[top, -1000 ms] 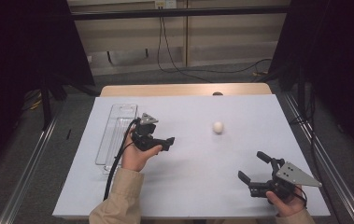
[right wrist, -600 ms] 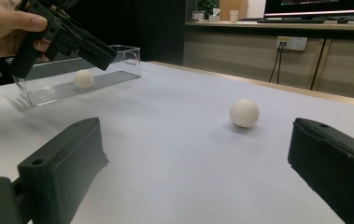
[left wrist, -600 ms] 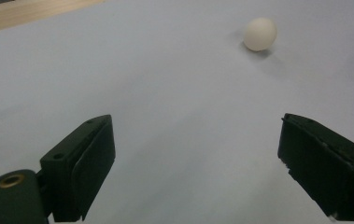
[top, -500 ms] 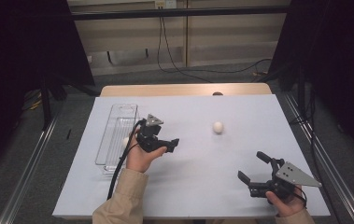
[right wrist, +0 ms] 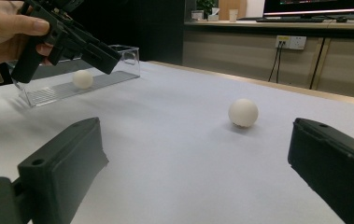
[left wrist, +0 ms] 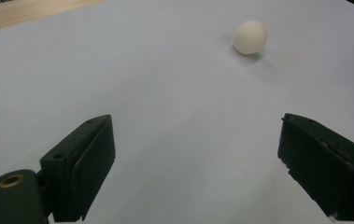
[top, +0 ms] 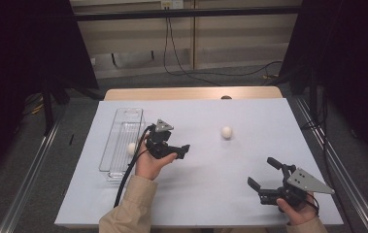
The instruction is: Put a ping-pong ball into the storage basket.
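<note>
White ball lies loose toward the tabletop's far edge, well apart from the left gripper, whose jaws gape empty; a clumsy nudge could roll it off.

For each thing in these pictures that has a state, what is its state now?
Left claw: open, empty, held above the sheet, pointing toward the loose ball.
Right claw: open, empty, low near the table's front edge.
Clear tray: upright, one white ball inside.
Ball in tray: at rest inside the tray.
Loose ball: at rest on the white sheet, touched by nothing.
</note>
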The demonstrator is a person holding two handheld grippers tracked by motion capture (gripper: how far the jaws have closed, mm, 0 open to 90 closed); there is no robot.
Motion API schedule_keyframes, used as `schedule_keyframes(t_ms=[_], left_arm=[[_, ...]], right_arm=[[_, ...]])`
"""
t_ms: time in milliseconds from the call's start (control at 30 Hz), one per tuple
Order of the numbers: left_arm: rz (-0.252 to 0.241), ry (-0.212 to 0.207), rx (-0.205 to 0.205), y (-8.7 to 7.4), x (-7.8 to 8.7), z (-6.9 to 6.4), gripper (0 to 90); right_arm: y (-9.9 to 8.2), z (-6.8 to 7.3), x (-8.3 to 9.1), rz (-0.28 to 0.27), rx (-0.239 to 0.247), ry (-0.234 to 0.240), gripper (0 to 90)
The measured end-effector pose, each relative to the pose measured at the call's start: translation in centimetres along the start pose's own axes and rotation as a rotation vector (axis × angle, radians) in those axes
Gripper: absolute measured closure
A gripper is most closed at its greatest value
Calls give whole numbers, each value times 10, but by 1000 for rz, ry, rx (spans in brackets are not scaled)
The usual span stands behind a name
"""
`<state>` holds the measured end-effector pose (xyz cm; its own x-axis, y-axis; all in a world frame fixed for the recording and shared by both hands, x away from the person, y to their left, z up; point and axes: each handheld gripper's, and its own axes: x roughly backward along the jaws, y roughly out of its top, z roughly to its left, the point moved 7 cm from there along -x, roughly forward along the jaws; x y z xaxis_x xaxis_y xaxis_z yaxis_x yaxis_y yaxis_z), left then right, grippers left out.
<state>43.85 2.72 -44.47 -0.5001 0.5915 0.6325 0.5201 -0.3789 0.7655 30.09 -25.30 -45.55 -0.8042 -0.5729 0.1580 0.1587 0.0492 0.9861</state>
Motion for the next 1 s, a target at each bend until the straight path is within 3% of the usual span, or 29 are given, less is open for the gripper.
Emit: schedule_keyframes(t_ms=[1000], left_arm=[[6, -17, -26, -1, -17, -15, 103]], right_arm=[[0, 0, -1, 14, 0, -3, 29]])
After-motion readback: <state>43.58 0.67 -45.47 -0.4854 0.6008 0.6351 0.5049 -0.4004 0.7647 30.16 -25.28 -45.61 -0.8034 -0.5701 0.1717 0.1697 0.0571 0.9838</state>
